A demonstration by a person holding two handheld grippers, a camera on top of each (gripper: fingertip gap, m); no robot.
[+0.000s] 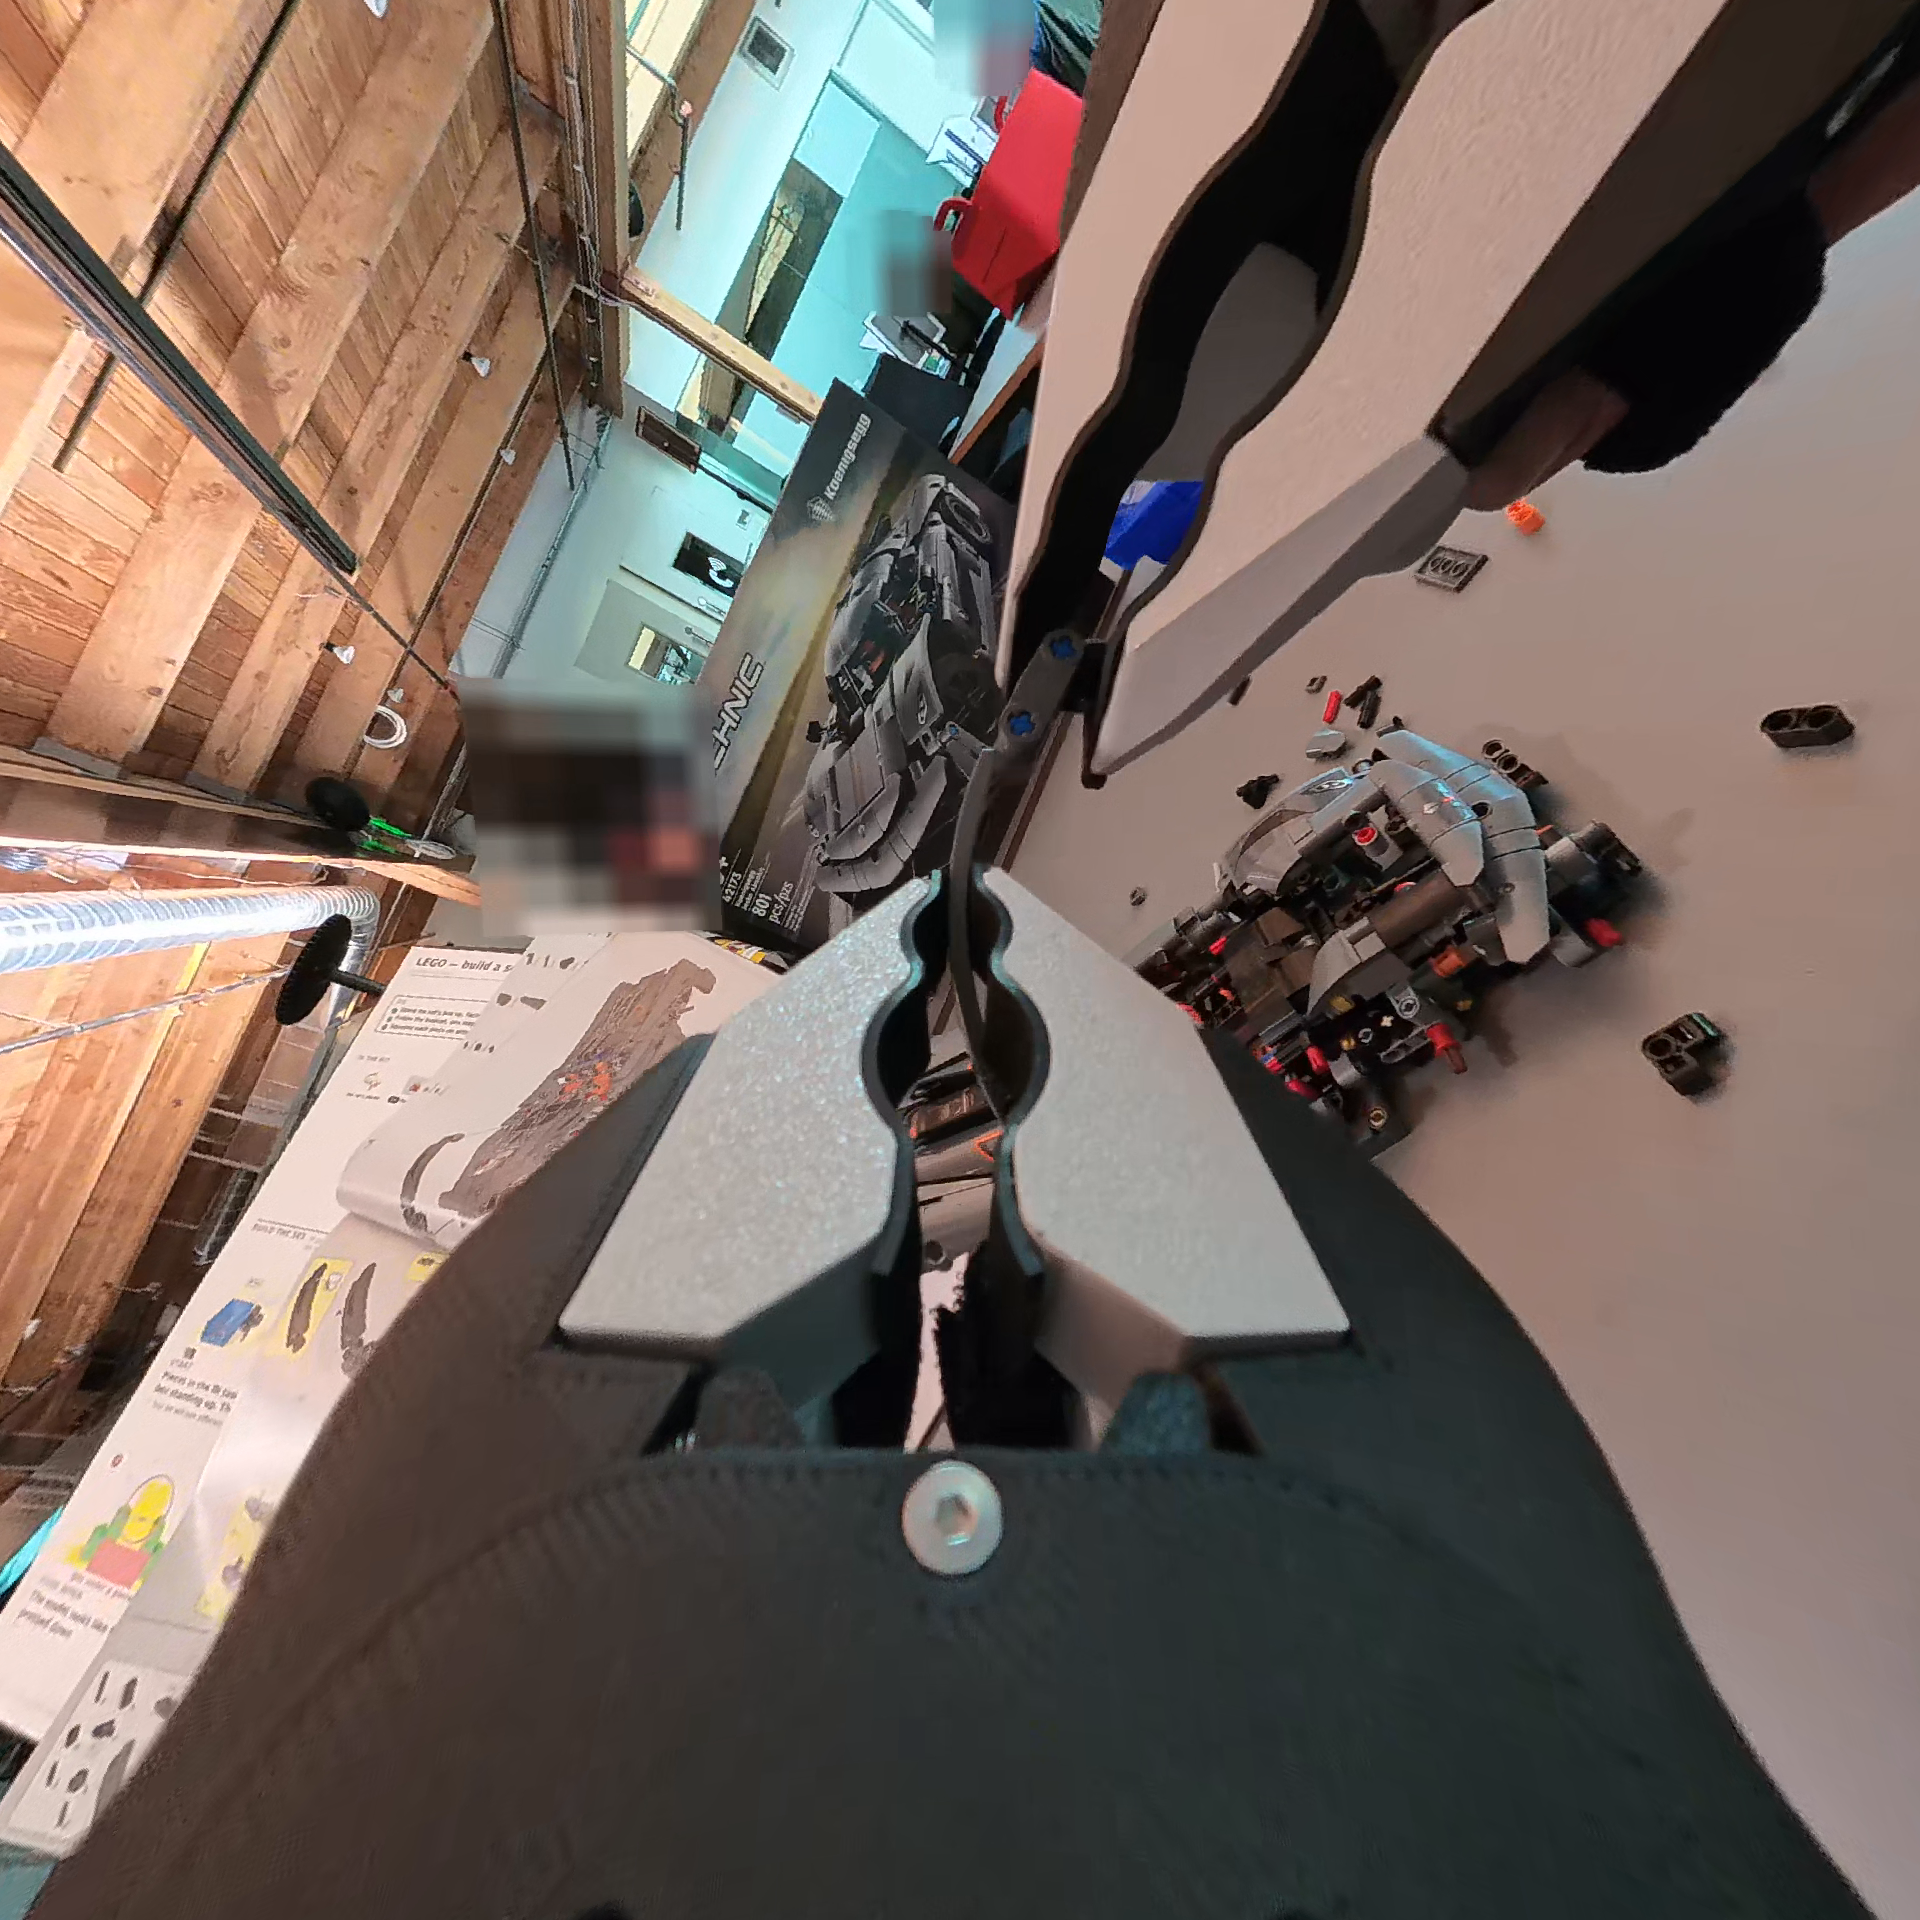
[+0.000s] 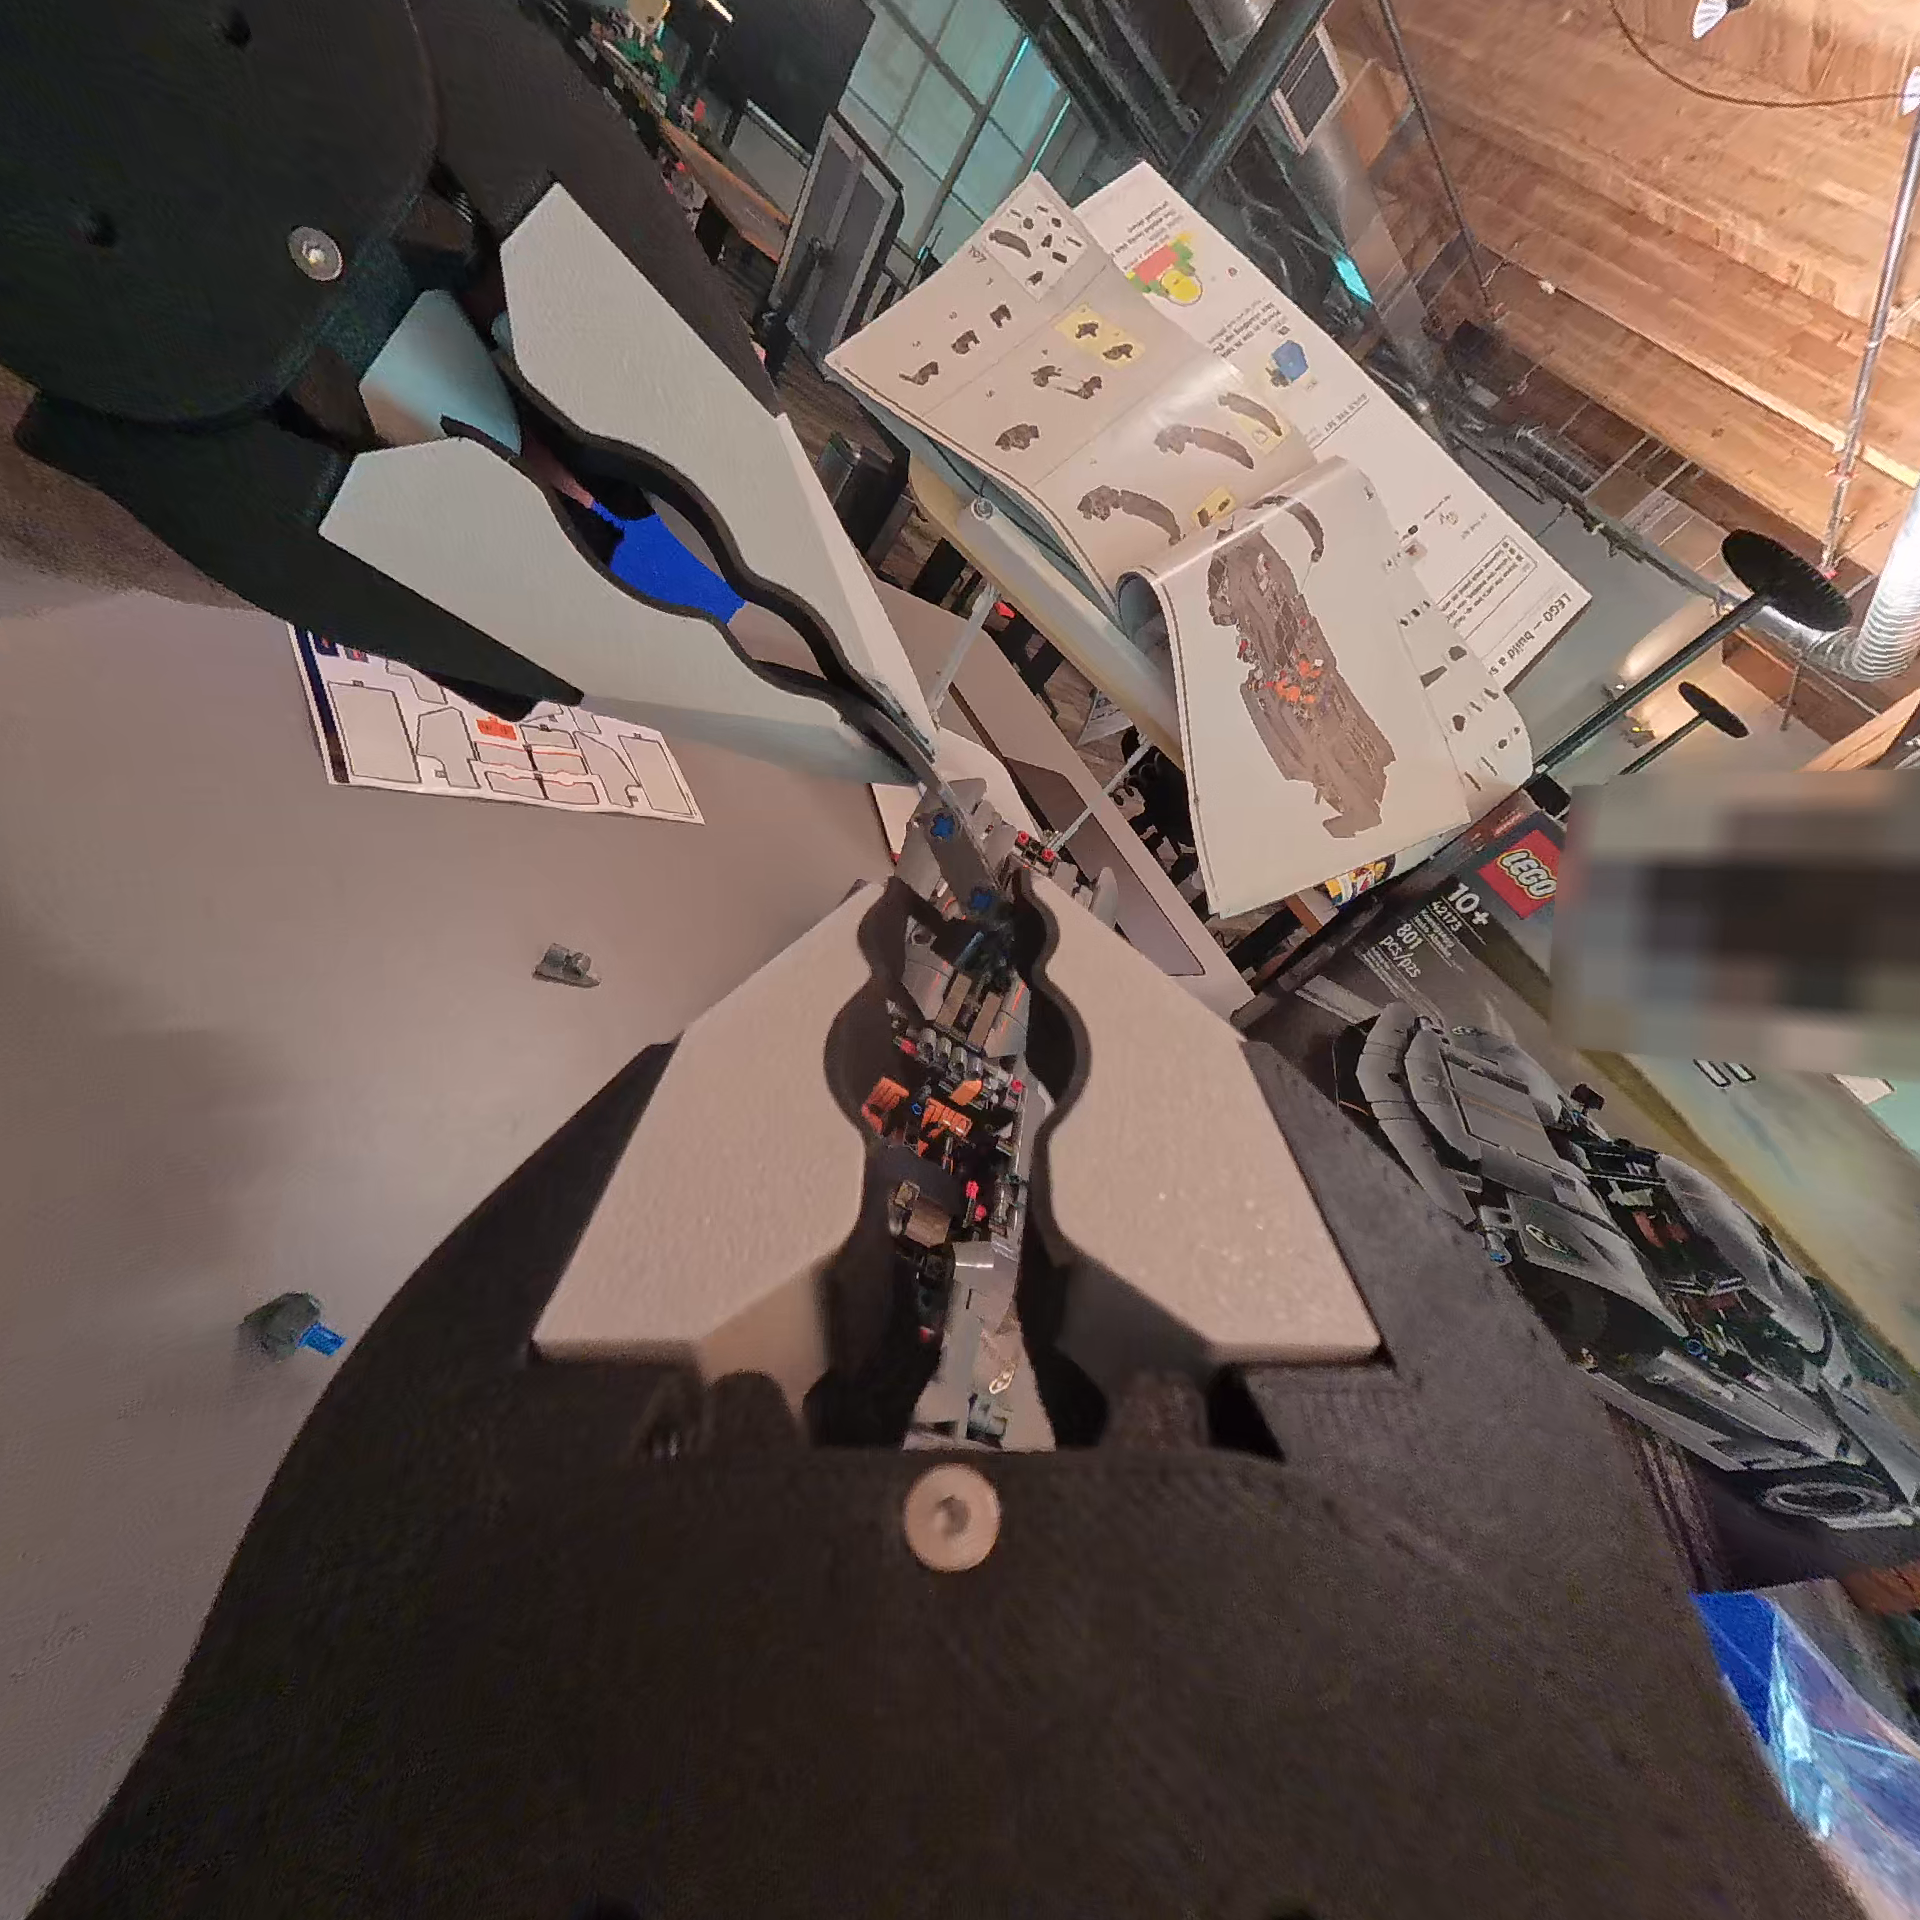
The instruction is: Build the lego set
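Grey, thin curved strip (image 1: pixel 971 904) w/ blue pins is pinched in your left claw (image 1: pixel 961 883), jaws nearly closed on it. Your right claw (image 2: pixel 951 894) is narrow too, its tips at the strip's other end, prob to steady it, but can't tell if it's actually gripping. Half-built car (image 1: pixel 1403 914) sits on the table (image 1: pixel 1662 1299), well apart from both claws, loose bits around it. Manual (image 2: pixel 1226 520) is propped open, box (image 1: pixel 862 675) standing beside it, so you can check steps at a glance imo.
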